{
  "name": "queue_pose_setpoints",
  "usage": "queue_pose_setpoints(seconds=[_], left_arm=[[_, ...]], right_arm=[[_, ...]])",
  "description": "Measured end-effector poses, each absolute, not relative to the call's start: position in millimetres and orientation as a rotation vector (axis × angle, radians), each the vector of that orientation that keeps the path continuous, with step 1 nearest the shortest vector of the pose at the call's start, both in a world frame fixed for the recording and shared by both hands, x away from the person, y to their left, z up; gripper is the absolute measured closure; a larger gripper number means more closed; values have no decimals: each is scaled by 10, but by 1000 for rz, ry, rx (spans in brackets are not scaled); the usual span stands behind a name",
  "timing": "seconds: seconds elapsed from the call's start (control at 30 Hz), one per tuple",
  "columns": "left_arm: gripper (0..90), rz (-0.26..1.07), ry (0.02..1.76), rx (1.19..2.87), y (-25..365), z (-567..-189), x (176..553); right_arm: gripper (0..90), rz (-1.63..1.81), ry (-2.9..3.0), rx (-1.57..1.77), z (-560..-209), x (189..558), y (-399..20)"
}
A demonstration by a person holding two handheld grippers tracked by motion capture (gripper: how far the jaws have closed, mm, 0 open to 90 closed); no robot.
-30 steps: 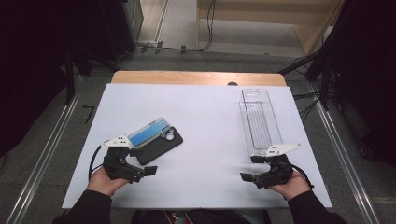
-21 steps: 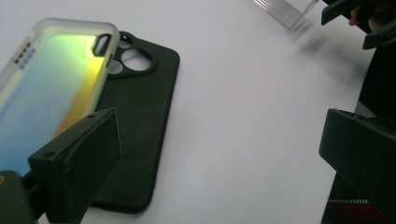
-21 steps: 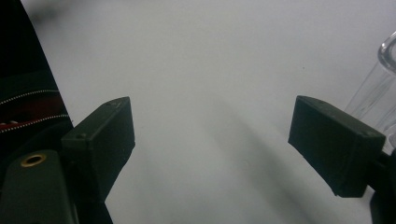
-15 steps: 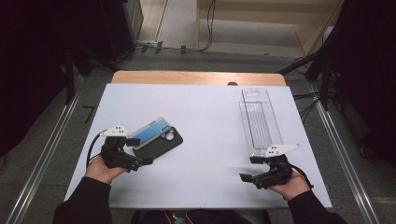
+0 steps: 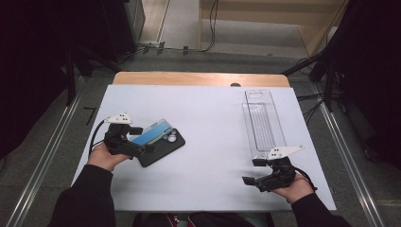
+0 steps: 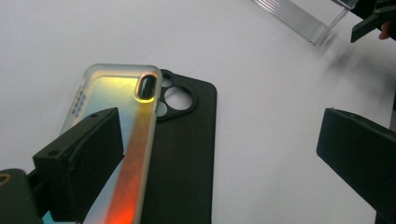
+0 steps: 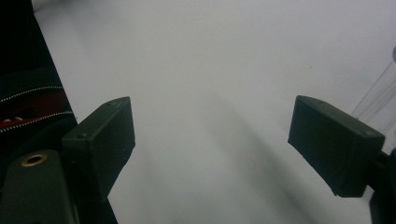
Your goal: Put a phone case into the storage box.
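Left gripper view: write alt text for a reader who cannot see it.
The left gripper hangs open over two phone cases on a white table: a translucent iridescent case overlapping a black case. A clear plastic tray lies at top right.

this is looking like a recording lab. black curtains are hanging around a white tabletop. cables are trailing across the floor.

Even overhead light leaves the white table bright, surroundings dark; both gripper views look soft, with blurred shadows.
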State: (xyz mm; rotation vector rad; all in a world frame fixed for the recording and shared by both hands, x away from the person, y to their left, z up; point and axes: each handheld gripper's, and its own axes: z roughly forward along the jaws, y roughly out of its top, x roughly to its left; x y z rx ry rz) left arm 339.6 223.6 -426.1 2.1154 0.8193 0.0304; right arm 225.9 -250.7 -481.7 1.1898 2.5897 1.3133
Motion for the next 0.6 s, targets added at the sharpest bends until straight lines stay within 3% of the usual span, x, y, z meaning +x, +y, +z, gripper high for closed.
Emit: queue_pose_setpoints(seconds=[0.6], left_arm=[[8,5,801,2124,2243,-4272,3779]], right_arm=[[129,1318,2600,1186,-4816,2260,-2488]])
